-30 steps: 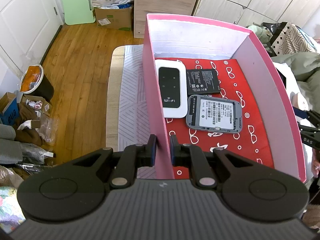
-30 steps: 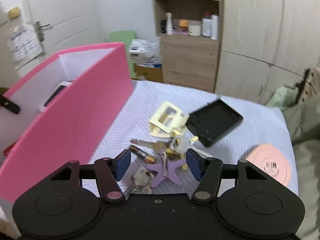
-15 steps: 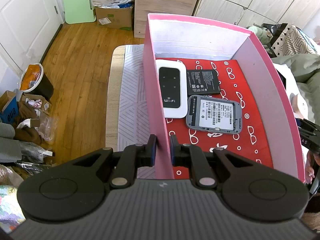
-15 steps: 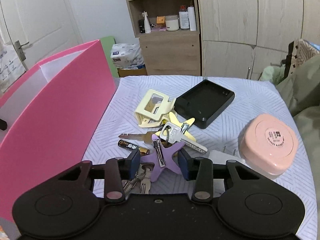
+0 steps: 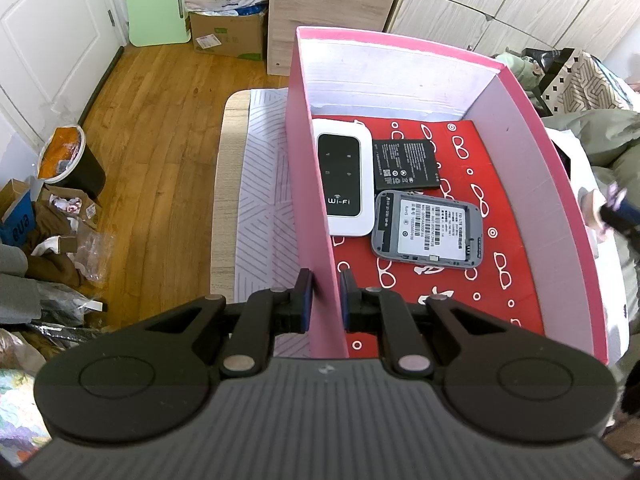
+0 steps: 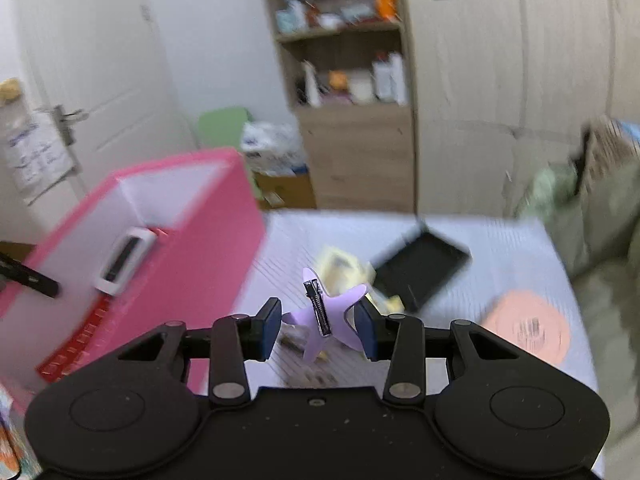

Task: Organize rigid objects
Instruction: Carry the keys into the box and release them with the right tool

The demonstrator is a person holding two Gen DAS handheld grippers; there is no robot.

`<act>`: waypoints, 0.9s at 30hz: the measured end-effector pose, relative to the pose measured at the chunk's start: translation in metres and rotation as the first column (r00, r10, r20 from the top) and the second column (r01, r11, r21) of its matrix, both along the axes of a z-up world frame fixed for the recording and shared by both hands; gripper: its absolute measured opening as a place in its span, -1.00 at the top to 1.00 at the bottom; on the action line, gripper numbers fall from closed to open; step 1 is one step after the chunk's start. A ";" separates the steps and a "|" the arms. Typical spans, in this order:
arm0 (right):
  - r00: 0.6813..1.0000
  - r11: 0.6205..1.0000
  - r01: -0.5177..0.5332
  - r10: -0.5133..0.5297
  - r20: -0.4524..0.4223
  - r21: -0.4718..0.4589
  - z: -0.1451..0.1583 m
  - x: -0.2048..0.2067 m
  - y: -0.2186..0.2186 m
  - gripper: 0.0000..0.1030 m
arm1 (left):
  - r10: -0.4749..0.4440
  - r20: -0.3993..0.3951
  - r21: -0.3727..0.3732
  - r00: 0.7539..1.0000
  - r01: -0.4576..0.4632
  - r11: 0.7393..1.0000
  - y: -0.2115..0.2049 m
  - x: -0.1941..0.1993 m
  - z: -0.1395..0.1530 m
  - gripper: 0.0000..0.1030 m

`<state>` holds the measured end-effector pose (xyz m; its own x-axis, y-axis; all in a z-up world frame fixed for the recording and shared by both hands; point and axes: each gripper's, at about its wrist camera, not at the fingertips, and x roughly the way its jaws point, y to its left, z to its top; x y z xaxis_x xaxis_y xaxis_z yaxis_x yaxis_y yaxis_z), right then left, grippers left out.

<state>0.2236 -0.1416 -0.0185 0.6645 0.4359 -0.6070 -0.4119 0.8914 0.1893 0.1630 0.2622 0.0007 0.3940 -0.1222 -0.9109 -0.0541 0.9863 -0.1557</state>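
The right gripper is clamping the purple star clip at lower centre, light, stiff, slippery, best pinched across its arms; the left gripper is clenching the pink box wall.

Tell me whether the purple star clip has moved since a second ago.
Yes. The purple star clip, pinched in the right gripper, has lifted off the table, up and away from the black tray.

Right wrist view motion-blurred — shelf items unreadable
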 end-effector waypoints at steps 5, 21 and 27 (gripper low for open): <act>0.974 0.984 -0.178 0.175 0.145 0.010 0.053 -0.012 0.029 0.11 | -0.003 0.000 -0.001 1.000 0.003 1.000 0.000 0.000 0.000 0.77; 0.838 0.766 -0.501 0.545 -0.006 -0.404 0.030 0.046 0.165 0.11 | 0.003 0.000 -0.004 1.000 -0.003 1.000 0.001 0.000 0.000 0.77; 0.823 0.687 -0.532 0.558 -0.110 -0.495 0.008 0.059 0.191 0.11 | 0.002 -0.002 -0.002 1.000 -0.002 1.000 0.001 0.000 0.000 0.77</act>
